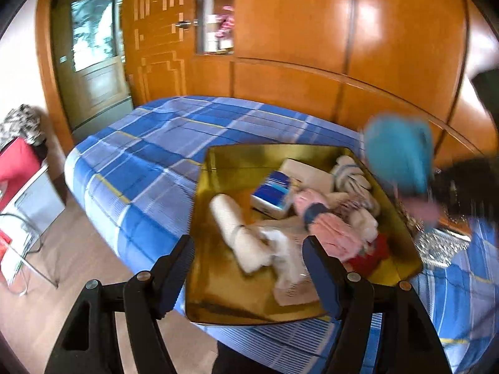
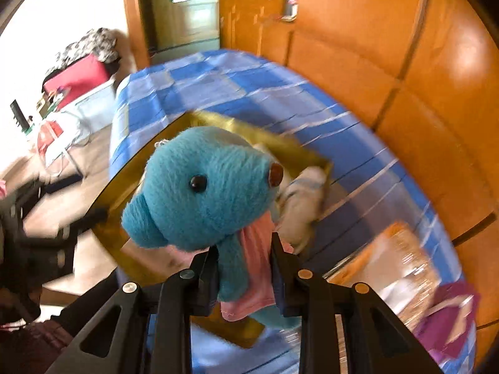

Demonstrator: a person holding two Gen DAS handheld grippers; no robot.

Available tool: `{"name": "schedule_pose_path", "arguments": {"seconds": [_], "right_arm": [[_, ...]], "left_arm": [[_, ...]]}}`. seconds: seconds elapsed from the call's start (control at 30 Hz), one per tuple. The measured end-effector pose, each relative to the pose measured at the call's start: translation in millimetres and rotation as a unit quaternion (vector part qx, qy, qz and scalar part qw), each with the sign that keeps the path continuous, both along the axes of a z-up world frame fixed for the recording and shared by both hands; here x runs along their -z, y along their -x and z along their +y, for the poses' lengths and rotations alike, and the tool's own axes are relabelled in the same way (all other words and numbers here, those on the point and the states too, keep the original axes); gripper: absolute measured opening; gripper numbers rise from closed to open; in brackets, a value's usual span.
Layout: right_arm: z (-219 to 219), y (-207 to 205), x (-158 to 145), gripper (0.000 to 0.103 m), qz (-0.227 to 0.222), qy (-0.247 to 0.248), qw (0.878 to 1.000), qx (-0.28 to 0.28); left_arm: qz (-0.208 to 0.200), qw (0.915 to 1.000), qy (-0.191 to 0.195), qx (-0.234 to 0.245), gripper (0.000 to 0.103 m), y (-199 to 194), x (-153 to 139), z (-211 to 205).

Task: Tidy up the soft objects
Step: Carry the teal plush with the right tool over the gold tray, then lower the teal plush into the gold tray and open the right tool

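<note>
Right gripper [image 2: 244, 268]: jaws clamped on the blue plush toy [image 2: 205, 187] at its neck and pink scarf, carried over the gold box [image 1: 237, 155] on the bed [image 1: 140, 143]. Left gripper [image 1: 248, 268]: jaws apart, empty. Recommended: lower the toy into free space inside the box before release, clear of the rim.

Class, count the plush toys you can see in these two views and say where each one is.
2: a blue plush toy held in the right gripper above the gold tray, and a white plush toy lying inside it. Others may be hidden among the clothes.
</note>
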State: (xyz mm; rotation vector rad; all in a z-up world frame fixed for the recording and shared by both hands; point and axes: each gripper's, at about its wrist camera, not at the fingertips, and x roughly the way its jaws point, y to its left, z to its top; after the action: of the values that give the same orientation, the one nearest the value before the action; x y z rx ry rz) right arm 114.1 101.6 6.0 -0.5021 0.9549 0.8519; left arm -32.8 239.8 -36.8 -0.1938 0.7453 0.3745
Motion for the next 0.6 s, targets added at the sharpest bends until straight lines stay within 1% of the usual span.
{"name": "schedule_pose_path", "arguments": {"seconds": [0.07,0.17,0.4,0.57,0.6], "right_arm": [[6,13,14,0.027,-0.001,0.013,1.0,0.003],[12,18,32,0.027,-0.02,0.029,0.999,0.025],[30,-9,53,0.026,-0.022,0.036,0.996,0.08],[44,-20,69,0.026,-0.035,0.053,0.993,0.096],[46,-20,70,0.029,-0.037,0.054,0.993,0.097]], "left_arm": [[-0.003,0.9999,-0.001,-0.011,0.072,2,-1,6],[-0.006,0.9999,-0.002,-0.014,0.072,3,-3,7],[-0.01,0.9999,-0.004,-0.009,0.075,4,-6,2],[-0.01,0.9999,-0.007,-0.007,0.077,3,-6,-3],[-0.011,0.9999,-0.007,-0.008,0.078,3,-7,-4]]}}
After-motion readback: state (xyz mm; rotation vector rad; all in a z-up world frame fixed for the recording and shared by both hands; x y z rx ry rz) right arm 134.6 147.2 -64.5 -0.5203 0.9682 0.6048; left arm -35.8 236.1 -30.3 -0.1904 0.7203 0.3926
